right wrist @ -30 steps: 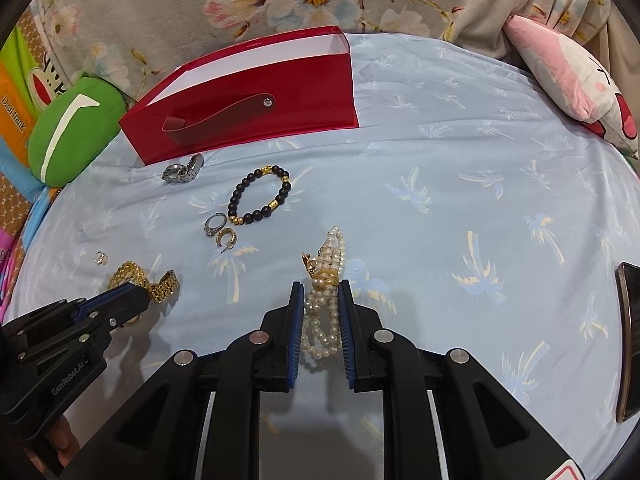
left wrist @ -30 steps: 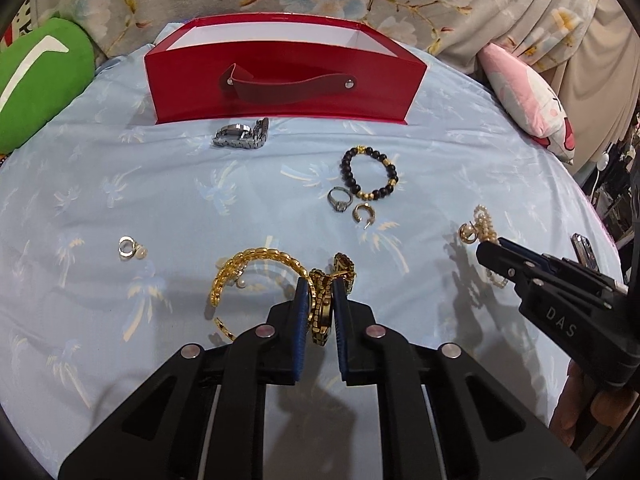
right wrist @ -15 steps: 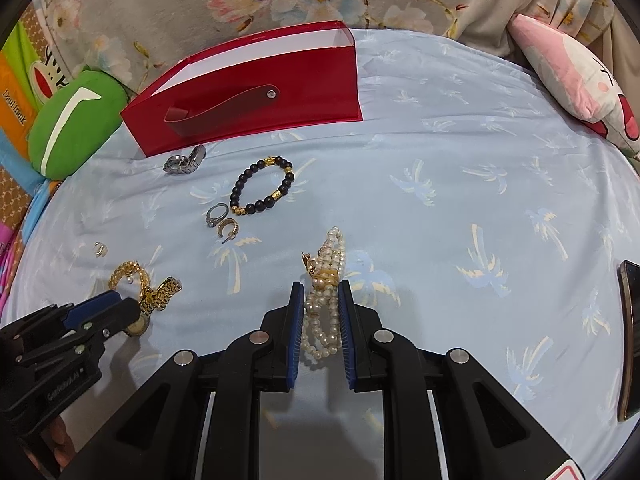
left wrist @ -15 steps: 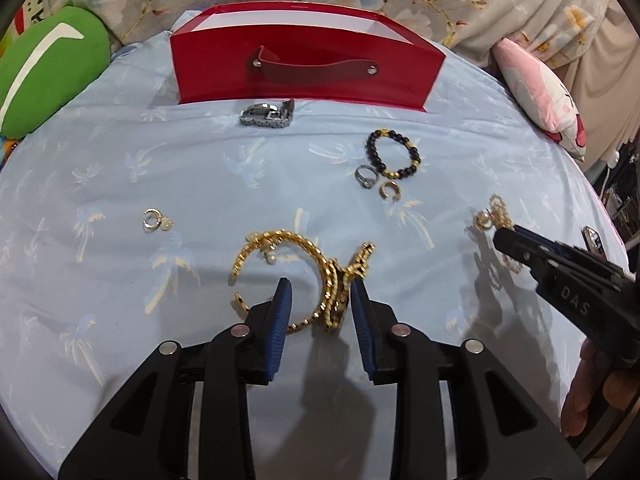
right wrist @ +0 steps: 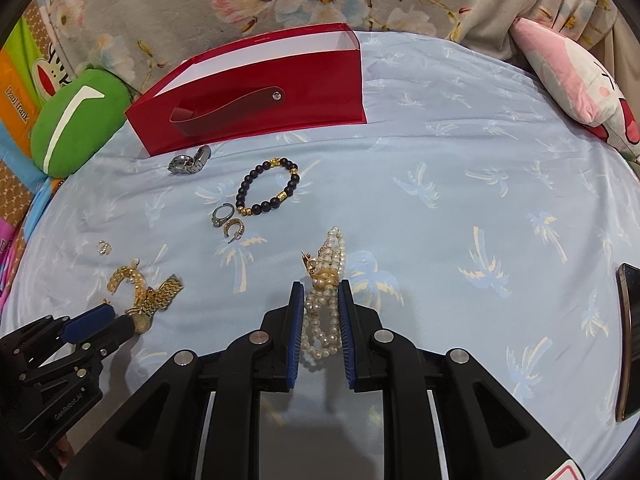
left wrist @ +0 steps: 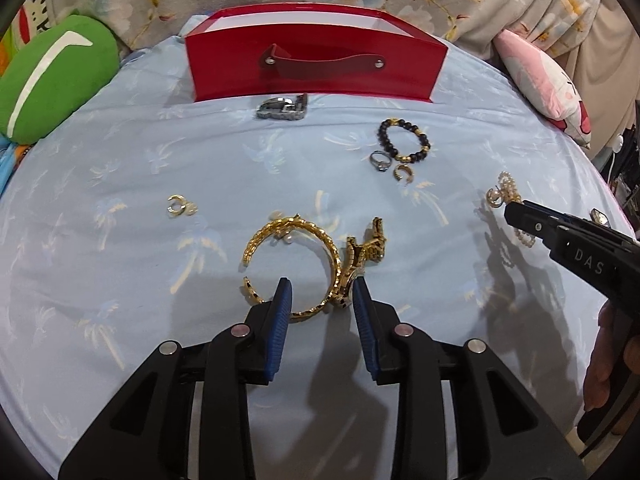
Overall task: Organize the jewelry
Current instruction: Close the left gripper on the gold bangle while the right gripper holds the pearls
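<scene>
Left gripper [left wrist: 322, 294]: jaws spread apart, nothing clamped. The gold watch [left wrist: 362, 258] lies on the blue sheet [left wrist: 120, 240], its lower end just inside the right finger; touching or not, cannot tell. The gold bangle [left wrist: 296, 240] lies at the watch's 9 o'clock, its lower arc running between the fingers.

Right gripper [right wrist: 320, 300]: jaws narrowly parted, flanking the pearl bracelet [right wrist: 324, 304], which rests flat on the sheet. Whether the pads press the pearls, cannot tell.

From the pearl bracelet in the right wrist view: black bead bracelet [right wrist: 268, 188] at 11 o'clock; silver ring [right wrist: 222, 215] and gold hoop earring [right wrist: 233, 227] just beside each other at 10 o'clock. Silver watch [right wrist: 190, 164] sits just before the red box [right wrist: 256, 100], which stands at 12 o'clock of the spread, far edge. Small gold earring [right wrist: 103, 247] lies apart at 9 o'clock.

Green cushion [right wrist: 76, 116] at 10 o'clock, pink pillow [right wrist: 576, 76] at 2 o'clock.
</scene>
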Demonstrator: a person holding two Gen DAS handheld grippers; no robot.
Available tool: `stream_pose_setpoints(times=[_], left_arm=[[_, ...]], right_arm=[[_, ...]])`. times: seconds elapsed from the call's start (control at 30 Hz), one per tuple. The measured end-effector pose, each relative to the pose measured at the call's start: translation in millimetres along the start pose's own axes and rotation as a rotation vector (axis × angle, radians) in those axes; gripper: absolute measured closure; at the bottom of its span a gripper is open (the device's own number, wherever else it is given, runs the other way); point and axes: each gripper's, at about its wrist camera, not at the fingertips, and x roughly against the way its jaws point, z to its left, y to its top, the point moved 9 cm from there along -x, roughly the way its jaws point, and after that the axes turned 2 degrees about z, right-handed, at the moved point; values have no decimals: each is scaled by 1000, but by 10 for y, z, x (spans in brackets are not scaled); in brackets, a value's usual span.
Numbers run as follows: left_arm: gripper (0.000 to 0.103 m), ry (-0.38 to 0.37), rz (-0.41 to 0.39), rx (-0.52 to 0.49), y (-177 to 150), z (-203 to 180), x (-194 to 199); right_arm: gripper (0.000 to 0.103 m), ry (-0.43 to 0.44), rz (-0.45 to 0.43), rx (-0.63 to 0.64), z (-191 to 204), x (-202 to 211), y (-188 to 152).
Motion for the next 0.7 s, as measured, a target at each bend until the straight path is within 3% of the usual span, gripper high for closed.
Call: stream_pose_setpoints(times=[0.07, 0.23, 0.37, 0.7], left_arm=[[69, 12, -10, -1, -17, 31, 44], [47, 53, -35, -23, -65, 85, 135], [46, 102, -14, -22, -126, 198, 50], [46, 96, -19, -31, -12, 111, -144]], right_arm=[[87, 2, 2, 1, 6, -3, -2], [87, 3, 2, 4, 24, -7, -1], [87, 4, 4, 5, 35, -18, -10], [87, 5, 10, 10, 57, -34, -24]])
